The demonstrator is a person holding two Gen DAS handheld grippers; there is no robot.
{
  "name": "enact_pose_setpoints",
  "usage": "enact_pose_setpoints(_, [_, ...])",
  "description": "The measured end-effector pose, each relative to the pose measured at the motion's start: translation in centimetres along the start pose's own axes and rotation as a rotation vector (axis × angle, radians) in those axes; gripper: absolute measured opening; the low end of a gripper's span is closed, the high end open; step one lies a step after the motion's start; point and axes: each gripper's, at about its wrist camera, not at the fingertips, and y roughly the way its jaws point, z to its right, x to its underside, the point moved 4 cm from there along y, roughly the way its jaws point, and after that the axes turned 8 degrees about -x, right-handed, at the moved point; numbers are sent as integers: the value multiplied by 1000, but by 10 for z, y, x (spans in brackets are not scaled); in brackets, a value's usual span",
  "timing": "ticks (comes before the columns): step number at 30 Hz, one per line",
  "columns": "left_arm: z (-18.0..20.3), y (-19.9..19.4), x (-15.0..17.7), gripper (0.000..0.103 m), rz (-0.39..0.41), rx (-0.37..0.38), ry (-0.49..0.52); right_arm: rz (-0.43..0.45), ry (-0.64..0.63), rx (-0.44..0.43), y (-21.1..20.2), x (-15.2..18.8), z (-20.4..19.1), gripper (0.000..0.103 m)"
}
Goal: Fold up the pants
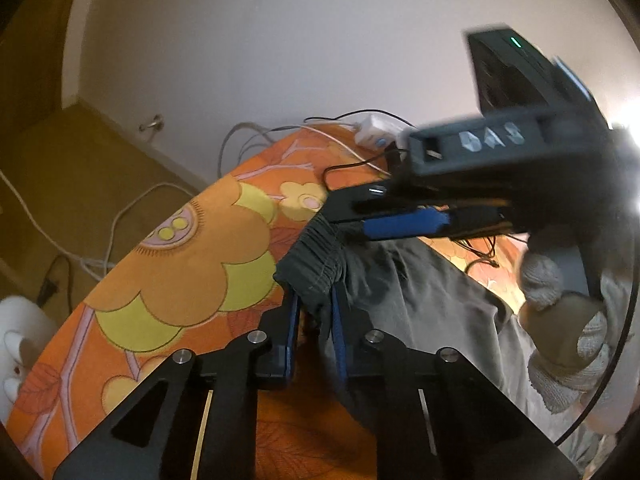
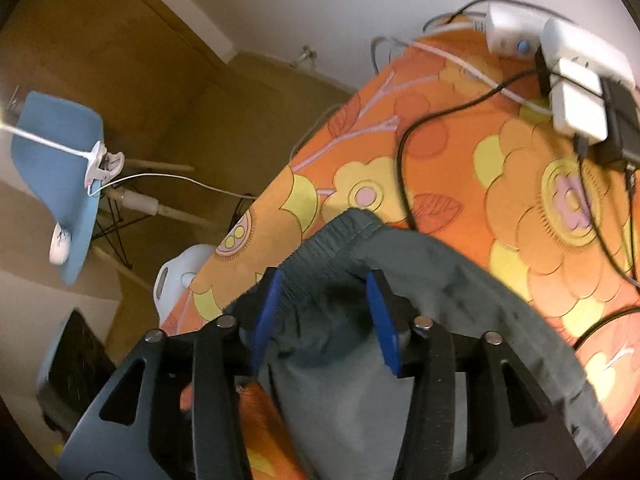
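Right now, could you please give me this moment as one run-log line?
step: grab waistband | left gripper: shut on pants waistband | right gripper: open over pants | surface: orange flowered cloth

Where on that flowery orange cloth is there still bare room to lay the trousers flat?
Free: the orange flowered cloth between the grey elastic-waisted trousers and the white power strip, crossed only by a black cable. The far corner is crowded with white chargers and plugs.
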Motion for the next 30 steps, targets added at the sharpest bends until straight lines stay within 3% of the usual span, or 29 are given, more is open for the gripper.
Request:
enact_pose_setpoints(2, [2,1,0,13,-5,2,12,-21,-13,18,6,-1,-8,51])
enact_pose_setpoints(4, [3,0,0,12,-1,7,23,-54,-22,48,15,-4,-13,62])
enact_pose_setpoints(15, [18,2,4,11,-32,13,86,-120,-71,251,51,-4,-24,64])
enact_pose_setpoints(17, [18,3,4,11,-43,9,85,-114,-91,293,51,-2,-24,54])
enact_pose_setpoints(20, [17,-2,6,12,-25,-21,91,-88,-82,271,46,-2,-19,44])
enact_pose_setpoints(21, [16,-4,6,18,-19,-35,92,-79,-69,254,43,-3,-17,40])
enact_pose_setpoints(22, [15,-5,6,35,-14,-53,94,-70,-58,240,41,-3,-14,36])
enact_pose_setpoints(24, [11,-5,5,54,-11,-85,75,-51,-32,198,35,-4,-9,29])
enact_pose_setpoints(26, [6,-3,3,54,-13,-102,53,-36,-8,143,29,-5,-8,16])
enact_pose_setpoints(30, [6,10,-1,54,-68,-67,5,-10,24,90,22,-2,0,15])
